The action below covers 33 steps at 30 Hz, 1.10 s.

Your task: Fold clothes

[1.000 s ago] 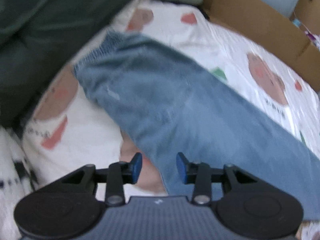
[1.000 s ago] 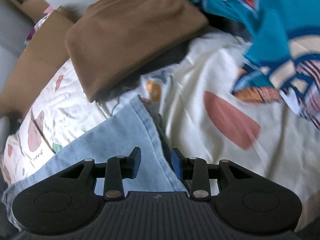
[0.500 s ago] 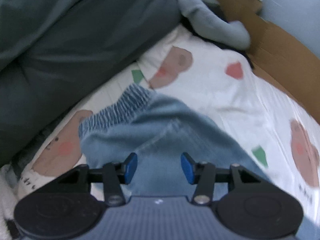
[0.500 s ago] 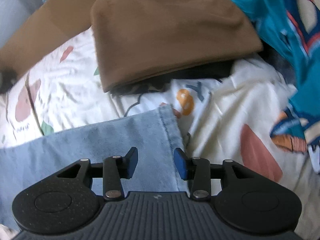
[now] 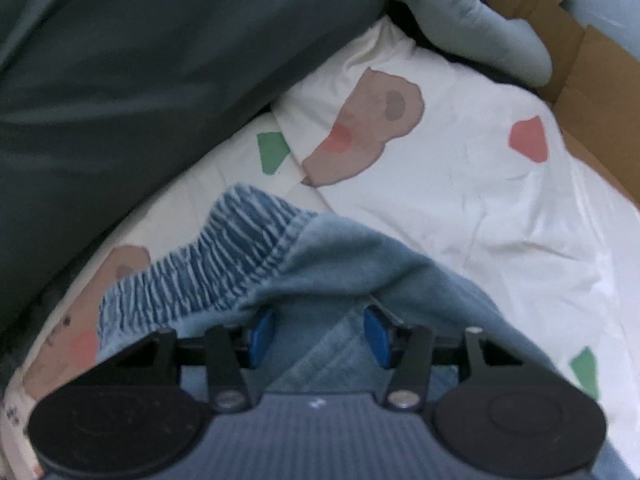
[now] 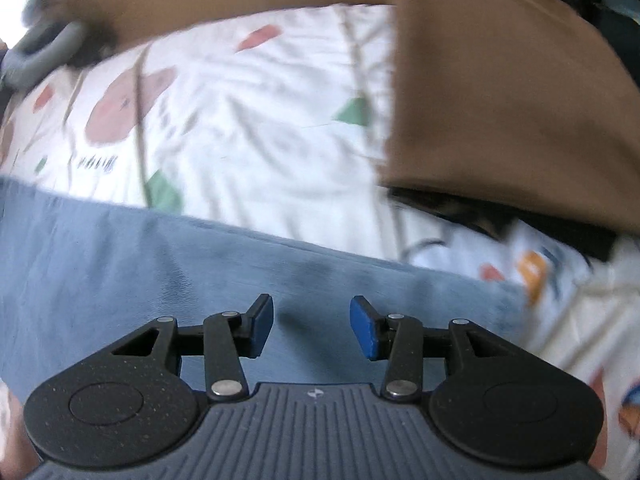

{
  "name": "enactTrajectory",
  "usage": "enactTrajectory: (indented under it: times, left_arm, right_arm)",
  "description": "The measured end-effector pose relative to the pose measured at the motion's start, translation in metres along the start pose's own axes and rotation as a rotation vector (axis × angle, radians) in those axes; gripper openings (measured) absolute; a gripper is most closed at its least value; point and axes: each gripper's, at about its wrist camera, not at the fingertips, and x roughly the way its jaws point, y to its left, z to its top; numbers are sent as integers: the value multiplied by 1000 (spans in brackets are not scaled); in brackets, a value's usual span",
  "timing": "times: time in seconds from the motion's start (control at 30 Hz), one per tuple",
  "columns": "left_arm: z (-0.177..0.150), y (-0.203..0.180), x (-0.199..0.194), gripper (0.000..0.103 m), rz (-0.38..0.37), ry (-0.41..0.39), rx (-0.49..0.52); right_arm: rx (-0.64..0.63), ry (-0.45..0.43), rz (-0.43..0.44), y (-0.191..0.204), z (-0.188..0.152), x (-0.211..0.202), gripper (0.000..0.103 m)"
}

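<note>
Light blue jeans lie on a white printed bed sheet [image 5: 460,200]. In the left wrist view their ribbed elastic waistband [image 5: 208,276] is bunched just ahead of my left gripper [image 5: 318,334]. That gripper is open, and a fold of denim [image 5: 360,264] drapes over both blue fingertips. In the right wrist view a flat jeans leg [image 6: 140,264] runs across the frame, its hem end [image 6: 508,300] at the right. My right gripper [image 6: 312,326] hangs open just over that leg, with nothing between its fingers.
A dark grey-green duvet [image 5: 140,80] fills the left. A grey garment [image 5: 472,28] and a cardboard wall [image 5: 592,92] sit at the back. A folded brown garment [image 6: 512,100] lies right of the leg, over something black [image 6: 500,216], with another printed cloth [image 6: 580,300] beside the hem.
My left gripper has pushed forward into the waistband end, and denim now covers its fingertips. My right gripper has swung left along the leg, so the brown garment sits further right.
</note>
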Motion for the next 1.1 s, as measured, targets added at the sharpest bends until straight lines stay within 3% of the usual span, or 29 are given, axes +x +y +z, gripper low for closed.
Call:
enactTrajectory:
  times: [0.27,0.47,0.7,0.93,1.07,1.1]
  left_arm:
    - [23,-1,30,51,17,40,51]
    - [37,4,41,51,-13,114,84]
    - [49,-4,49,51,11,196,120]
    - [56,-10,54,51,28,251,141]
    - [59,-12,57,51,32,282,151]
    - [59,-12,58,51,32,287,152]
  right_arm:
    - [-172,-14,95,45,26,21,50]
    - [-285,-15,147,59,44,35,49]
    - [-472,11,170,74,51,42,23]
    - [-589,35,189,78,50,45,22]
    - [-615,26,169,79,48,45,1]
    - [-600,27,162,78,49,45,0]
